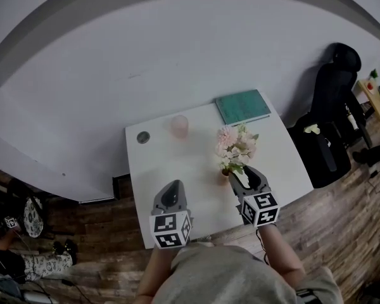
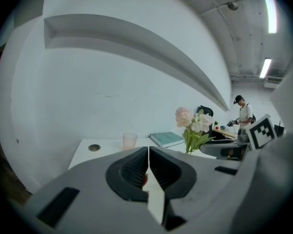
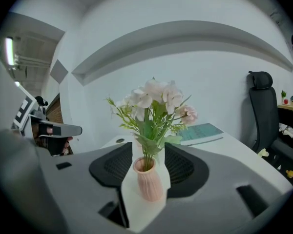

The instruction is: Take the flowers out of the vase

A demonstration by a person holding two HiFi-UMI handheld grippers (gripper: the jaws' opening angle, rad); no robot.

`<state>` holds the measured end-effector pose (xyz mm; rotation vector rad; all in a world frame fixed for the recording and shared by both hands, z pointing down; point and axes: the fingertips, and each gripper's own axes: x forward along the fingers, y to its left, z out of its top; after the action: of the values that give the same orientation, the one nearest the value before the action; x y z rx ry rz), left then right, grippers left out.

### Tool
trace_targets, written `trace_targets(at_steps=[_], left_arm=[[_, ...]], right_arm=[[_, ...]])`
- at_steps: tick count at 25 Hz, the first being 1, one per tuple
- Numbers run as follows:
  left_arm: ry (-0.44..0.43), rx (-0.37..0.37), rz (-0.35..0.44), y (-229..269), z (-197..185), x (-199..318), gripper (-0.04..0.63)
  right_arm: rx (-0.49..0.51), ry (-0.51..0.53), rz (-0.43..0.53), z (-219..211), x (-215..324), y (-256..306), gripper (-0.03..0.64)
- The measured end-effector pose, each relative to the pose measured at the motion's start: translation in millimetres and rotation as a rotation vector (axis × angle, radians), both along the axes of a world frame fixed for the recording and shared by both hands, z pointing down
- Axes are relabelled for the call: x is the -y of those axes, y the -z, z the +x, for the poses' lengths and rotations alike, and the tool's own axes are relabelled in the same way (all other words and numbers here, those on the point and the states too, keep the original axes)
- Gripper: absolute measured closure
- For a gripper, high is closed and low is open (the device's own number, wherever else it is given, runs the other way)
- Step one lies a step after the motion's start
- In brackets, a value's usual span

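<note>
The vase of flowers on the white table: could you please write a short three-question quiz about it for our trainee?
1. True or false: the flowers stand in the vase.
2. The right gripper has its open jaws on either side of: A) a bottle B) the vase C) a bowl.
3. Fill in: the left gripper has its jaws ____.
Key: 1 true; 2 B; 3 shut.

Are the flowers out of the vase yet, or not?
Not yet. Nothing is done: the flowers stand in the pink vase on the table. In hand: the right gripper is open, with the vase between its jaws but not gripped. The left gripper is shut and empty. Left to do: lift the flowers out.
</note>
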<state>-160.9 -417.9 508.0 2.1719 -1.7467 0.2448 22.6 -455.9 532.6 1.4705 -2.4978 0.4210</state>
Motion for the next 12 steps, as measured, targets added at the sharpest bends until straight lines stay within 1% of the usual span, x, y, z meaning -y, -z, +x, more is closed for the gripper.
trace_targets(at_steps=[12], left_arm=[[-0.016, 0.004, -0.019, -9.8, -5.4, 24.1, 0.586]], right_arm=[[-0.008, -0.005, -0.015, -8.1, 25.9, -9.6, 0.410]])
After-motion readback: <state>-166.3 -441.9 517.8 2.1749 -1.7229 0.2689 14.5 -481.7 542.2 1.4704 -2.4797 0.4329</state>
